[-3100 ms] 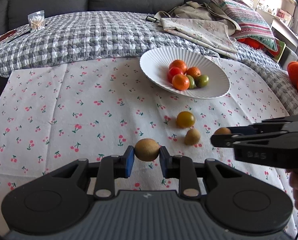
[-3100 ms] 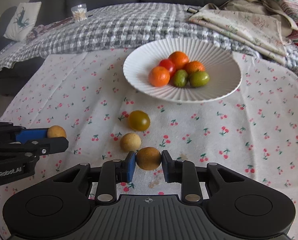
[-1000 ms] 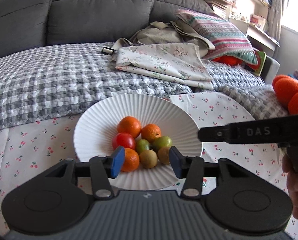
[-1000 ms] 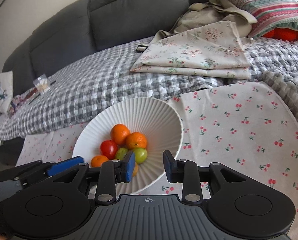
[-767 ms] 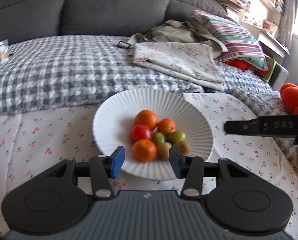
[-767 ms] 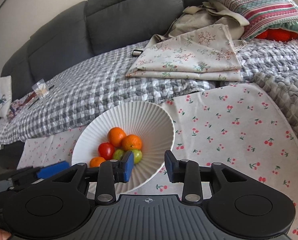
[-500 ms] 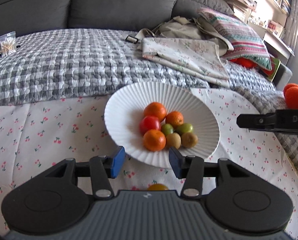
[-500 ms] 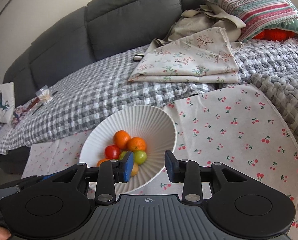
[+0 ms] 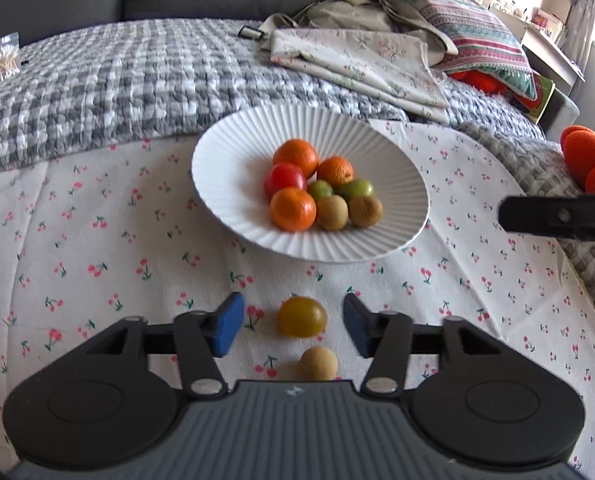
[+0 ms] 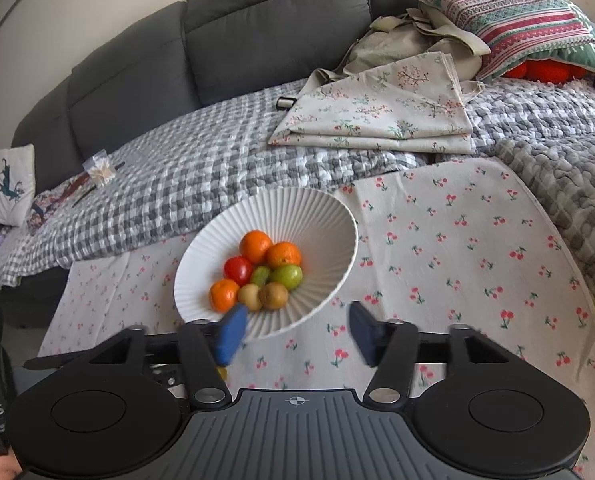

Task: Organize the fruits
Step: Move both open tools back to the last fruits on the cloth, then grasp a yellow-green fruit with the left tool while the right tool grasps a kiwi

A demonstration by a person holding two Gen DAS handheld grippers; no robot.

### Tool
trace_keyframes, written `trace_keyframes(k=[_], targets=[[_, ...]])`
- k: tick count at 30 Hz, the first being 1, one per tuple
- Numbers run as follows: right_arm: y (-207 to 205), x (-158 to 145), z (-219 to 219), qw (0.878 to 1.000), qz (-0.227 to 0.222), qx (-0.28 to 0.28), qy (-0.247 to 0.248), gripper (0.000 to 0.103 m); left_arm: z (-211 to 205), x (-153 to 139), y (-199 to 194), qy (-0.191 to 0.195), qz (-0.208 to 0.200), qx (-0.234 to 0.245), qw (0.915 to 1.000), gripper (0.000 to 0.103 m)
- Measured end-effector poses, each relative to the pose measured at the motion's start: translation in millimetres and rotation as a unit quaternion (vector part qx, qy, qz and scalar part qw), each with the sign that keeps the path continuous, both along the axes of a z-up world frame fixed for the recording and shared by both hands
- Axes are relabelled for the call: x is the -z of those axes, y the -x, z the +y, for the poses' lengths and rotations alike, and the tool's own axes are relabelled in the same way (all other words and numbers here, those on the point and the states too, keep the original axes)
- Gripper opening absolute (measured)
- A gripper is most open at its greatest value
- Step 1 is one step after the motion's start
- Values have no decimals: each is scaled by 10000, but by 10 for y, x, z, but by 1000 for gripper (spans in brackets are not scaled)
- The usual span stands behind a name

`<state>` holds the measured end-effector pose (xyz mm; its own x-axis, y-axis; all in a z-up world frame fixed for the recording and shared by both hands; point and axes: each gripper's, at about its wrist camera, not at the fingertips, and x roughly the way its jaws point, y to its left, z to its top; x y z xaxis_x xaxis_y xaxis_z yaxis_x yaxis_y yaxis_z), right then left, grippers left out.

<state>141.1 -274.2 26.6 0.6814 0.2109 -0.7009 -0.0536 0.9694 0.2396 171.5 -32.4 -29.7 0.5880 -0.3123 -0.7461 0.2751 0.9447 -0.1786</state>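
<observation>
Hovering over the cherry-print cloth (image 9: 97, 240) with the left gripper (image 9: 290, 330), jaws parted and just been widening, pads pressing on nothing. Framing the yellow-orange tomato (image 9: 302, 317) between the two blue pads, though clear of both; lying just ahead and below, on the cloth, short of the white bowl (image 9: 233, 152). Sitting nearer the camera, a small tan fruit (image 9: 318, 364), just beside the tomato. No long axis to speak of on either: roundish, so no wrist roll needed, judging by shape. Hanging farther off, the right gripper (image 10: 293, 334), jaws also spread and just been opening, empty, aimed at the near rim of the bowl. Nearer by far to both loose fruits: the left. Probably a short drop and a squeeze on the tomato next.
</observation>
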Motion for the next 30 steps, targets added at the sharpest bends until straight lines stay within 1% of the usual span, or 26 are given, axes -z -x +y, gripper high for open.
trace_keyframes(k=[1,4,7,12,13,14,15,16,17,18,22,30], targets=[[29,6,20,10000,24,-24,41,72,8,16,-10,5,27,-28,10000,61],[92,48,69,9998,111,-143,107,75,17,57,-27,-42,46,-59,10000,60],[135,106,97,9993,228,-166,232,75,-14,93,-37,-208,-6,-7,9998,58],[188,176,140,9987,390,-191,251,75,-95,168,-65,-282,-82,88,9995,57],[193,188,163,9986,397,-226,283,75,-124,196,-73,-306,-97,129,9994,55],[195,194,180,9984,403,-253,302,75,-159,234,-84,-365,-69,159,9992,48],[195,199,191,9983,404,-268,312,75,-188,267,-90,-411,-24,176,9990,44],[194,201,197,9983,408,-271,315,75,-214,285,-81,-463,-68,176,9987,41],[192,204,198,9983,411,-271,321,75,-237,281,-74,-519,-136,204,9983,30],[189,208,198,9982,414,-268,330,75,-249,282,-77,-528,-124,258,9982,30],[171,236,193,9980,448,-263,352,75,-211,267,-85,-455,-91,196,9987,29],[169,267,252,9974,447,-373,420,75,12,125,-67,-241,-21,-177,9996,29]])
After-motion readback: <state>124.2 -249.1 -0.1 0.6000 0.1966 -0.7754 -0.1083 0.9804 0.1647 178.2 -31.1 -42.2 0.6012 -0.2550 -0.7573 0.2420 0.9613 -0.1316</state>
